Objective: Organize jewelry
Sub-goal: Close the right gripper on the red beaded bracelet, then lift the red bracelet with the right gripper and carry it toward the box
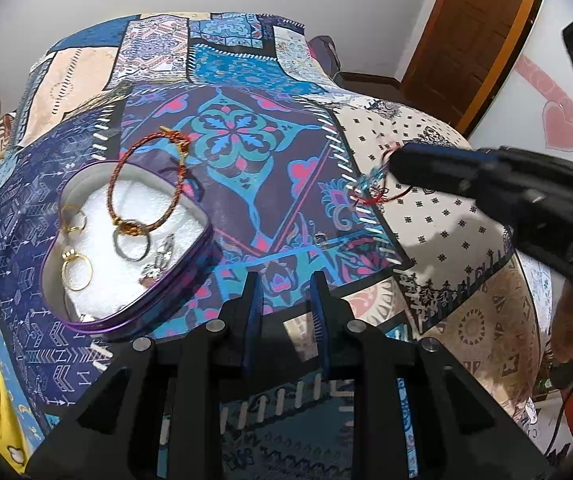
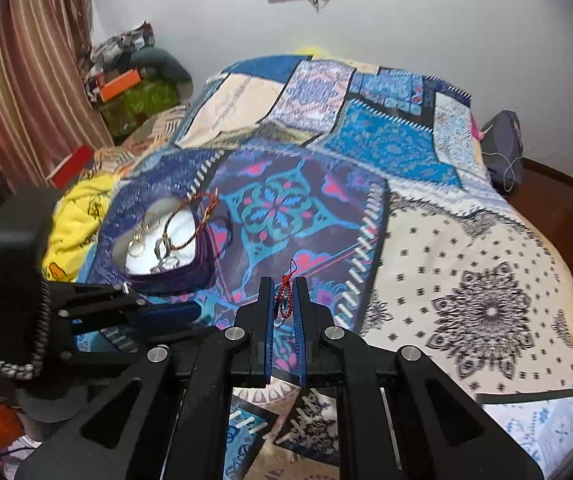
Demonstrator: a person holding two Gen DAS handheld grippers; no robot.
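Observation:
A purple heart-shaped tin (image 1: pixel 190 280) with a white lining lies on the patchwork bedspread, left of my left gripper (image 1: pixel 286 280), which is open and empty. It holds gold rings (image 1: pixel 76 270), a silver ring (image 1: pixel 131 245) and a red-gold braided bracelet (image 1: pixel 146 184) draped over its rim. The tin also shows in the right wrist view (image 2: pixel 190 272). My right gripper (image 2: pixel 284 284) is shut on a red string bracelet with blue beads (image 2: pixel 285 296), held above the bed; in the left wrist view that bracelet (image 1: pixel 374 184) hangs from the right gripper (image 1: pixel 396 164).
The patchwork bedspread (image 1: pixel 446 220) covers the bed. A yellow blanket (image 2: pixel 74 216) lies at its left edge. Boxes and clutter (image 2: pixel 126 80) stand by the striped curtain. A grey bag (image 2: pixel 504 152) sits on the floor, and a wooden door (image 1: pixel 466 28) stands at right.

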